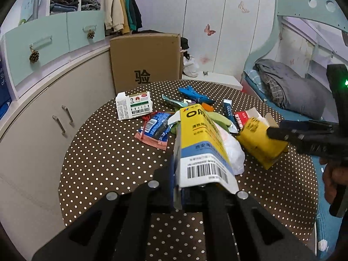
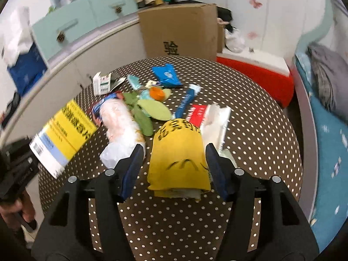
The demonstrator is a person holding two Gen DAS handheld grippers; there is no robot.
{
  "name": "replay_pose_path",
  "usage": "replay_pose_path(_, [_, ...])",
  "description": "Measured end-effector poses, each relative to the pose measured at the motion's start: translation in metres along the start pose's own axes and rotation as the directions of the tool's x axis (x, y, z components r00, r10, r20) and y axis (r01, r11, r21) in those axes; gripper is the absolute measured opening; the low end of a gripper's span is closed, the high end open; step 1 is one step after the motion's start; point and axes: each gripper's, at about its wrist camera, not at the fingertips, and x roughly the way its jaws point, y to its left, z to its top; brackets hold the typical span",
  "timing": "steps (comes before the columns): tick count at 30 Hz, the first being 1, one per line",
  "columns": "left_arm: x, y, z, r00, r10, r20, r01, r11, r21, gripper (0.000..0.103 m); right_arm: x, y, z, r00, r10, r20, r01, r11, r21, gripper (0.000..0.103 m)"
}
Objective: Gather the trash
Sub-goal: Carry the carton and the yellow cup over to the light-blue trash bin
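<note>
Cardboard box behind table — contents hidden.

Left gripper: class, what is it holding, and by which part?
The left gripper is shut on the yellow-and-blue medicine box, pinching its barcode end; the rest sticks out forward above the table.

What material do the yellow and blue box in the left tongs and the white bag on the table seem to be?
The yellow and blue box looks like thin printed cardboard, slightly glossy: flat panels, creased edges, a printed barcode. The white bag looks like thin, translucent plastic film: it lies crumpled and soft, with a faint sheen.
</note>
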Motion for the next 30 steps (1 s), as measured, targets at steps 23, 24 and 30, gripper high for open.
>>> replay_pose_path(23, [-0.021,-0.075,0.065,0.980,-0.164,0.110,0.155,0.984,0.090,0.005,-0.084,-0.099,0.011,0.950,0.162,0.266,-0.232,0.937,0.260,0.042])
replay_pose_path(24, [-0.018,-0.086,0.068,0.977,-0.186,0.105,0.175,0.979,0.101,0.005,-0.090,-0.112,0.007,0.950,0.141,0.277,-0.221,0.933,0.283,0.042])
replay_pose_path(30, [0.009,-0.164,0.080,0.948,-0.316,0.030,0.305,0.934,0.186,0.005,-0.095,-0.223,-0.051,0.966,-0.007,0.260,-0.144,0.819,0.556,0.043])
